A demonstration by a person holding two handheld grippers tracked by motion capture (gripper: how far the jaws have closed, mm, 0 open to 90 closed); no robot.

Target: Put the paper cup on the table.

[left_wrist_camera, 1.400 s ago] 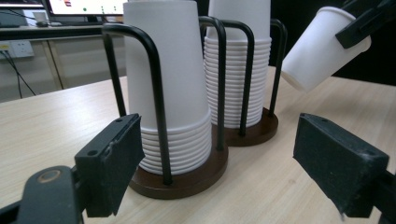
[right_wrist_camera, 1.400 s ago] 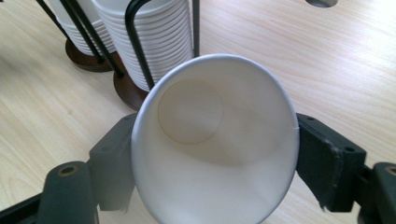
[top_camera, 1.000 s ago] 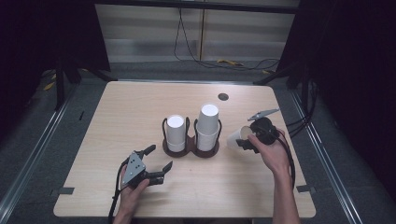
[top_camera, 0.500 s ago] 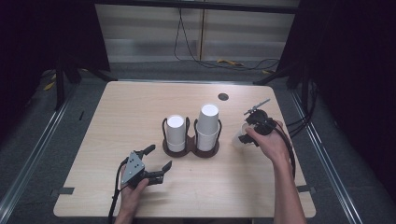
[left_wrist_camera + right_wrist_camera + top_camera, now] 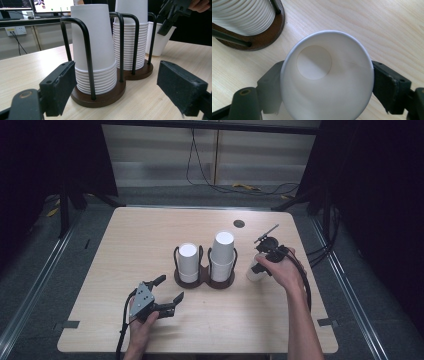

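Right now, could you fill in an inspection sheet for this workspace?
Surface: pale wooden table, a dark round spot near its far edge.
Job's things: loose white paper cup standing mouth up beside the rack; two stacks of upturned cups in a dark wire rack.
Clutter: nothing seen.
Grippers: right tongs around the loose cup, jaws just opening; left tongs open, empty, pointed at the rack.
Cables: one trails from each gripper; more lie on the floor behind.
Surroundings: dark curtains, grey floor.
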